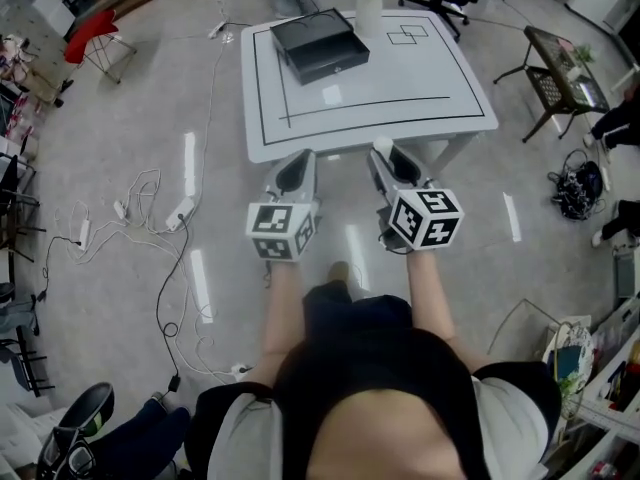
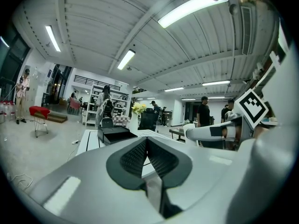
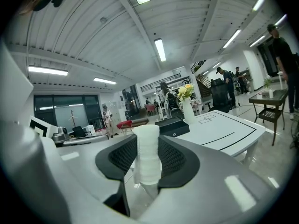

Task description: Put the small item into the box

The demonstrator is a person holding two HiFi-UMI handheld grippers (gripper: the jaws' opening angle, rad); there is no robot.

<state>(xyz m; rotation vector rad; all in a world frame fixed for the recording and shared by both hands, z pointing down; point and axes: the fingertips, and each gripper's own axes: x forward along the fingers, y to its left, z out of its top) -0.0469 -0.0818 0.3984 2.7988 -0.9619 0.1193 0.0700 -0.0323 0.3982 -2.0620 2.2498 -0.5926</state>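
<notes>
Jaws first: on the right gripper (image 1: pixel 388 160), clamped from both sides on the small item (image 3: pixel 146 150), a white ribbed cylinder upright between the pads and poking above the tips; on the left gripper (image 2: pixel 146 140), shut tip to tip with nothing between.

Ahead of and below both pairs of tips, a white table (image 1: pixel 420 78) marked with black lines, its near edge roughly under the tips. Further ahead, toward the far side of that table, the black box (image 1: pixel 320 46): almost straight on from the left jaws, ahead and slightly leftward from the right ones. Just right of the box and farther from the jaws, a pale vase (image 1: pixel 369 10) with yellow flowers. Smallest of all, the item itself, nowhere but in the right grip.

Judged as the carry stage: item secured, drop not yet made. Hold the squeeze even and the cylinder upright while reaching forward. Travel high enough to clear the box's near wall, and angle left, away from the vase. Stop with the tips over the middle of the box, sink close to its floor, and only then loosen, to avoid rolling or bouncing out, likely enough with a round piece. Cannot tell from here whether the top of the box stands open; if lidded, spare left jaws free for lifting it. Otherwise park the left gripper clear of the path.
</notes>
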